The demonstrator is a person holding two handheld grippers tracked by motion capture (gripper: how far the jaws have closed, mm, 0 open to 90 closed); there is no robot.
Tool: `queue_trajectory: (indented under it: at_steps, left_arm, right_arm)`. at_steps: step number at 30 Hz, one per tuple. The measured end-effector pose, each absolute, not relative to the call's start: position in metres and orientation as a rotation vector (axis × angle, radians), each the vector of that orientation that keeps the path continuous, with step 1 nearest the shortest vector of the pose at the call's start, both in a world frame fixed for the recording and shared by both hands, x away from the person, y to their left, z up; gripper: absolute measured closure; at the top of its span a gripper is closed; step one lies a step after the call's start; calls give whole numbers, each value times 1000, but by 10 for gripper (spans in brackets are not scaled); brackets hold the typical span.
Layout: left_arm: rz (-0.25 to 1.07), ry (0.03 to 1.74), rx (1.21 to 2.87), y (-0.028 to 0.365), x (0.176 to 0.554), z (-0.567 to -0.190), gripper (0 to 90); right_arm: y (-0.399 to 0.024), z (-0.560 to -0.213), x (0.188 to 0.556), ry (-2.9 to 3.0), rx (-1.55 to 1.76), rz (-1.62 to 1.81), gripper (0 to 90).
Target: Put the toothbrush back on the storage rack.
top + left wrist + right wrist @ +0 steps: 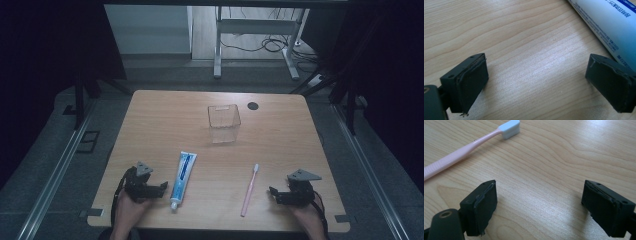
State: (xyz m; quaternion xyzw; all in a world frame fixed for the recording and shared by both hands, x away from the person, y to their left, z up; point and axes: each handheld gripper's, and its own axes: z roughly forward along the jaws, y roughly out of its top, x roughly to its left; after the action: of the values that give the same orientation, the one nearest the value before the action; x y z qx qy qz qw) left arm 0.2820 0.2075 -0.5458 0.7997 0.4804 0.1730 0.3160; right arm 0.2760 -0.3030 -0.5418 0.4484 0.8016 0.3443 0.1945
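Dim, murky high view darkens beyond the light wooden table (280,135); both gripper views show it brighter, with soft sheen.

A fixed overhead camera looks forward and down across the whole wooden bench (280,150), from the person's side toward the floor and desk legs beyond. Two more cameras ride low on the hand-held tools, each looking along its own jaws, close above the wood grain. The left claw (536,82) camera catches the edge of the toothpaste tube (604,25) at its upper right; from above, that tube (183,179) lies just beside the left claw (159,186). The right claw (539,205) camera takes in the pink toothbrush (471,145) at its upper left, which the high view shows near the right claw (276,193).
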Motion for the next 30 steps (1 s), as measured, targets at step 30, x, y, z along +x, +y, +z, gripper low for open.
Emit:
queue_trajectory:
  at_steps: [30]
  left_arm:
    - [455,1262,2114,206,283,-546,21]
  right_arm:
    - [-303,-537,272,2271,1254,1026,328]
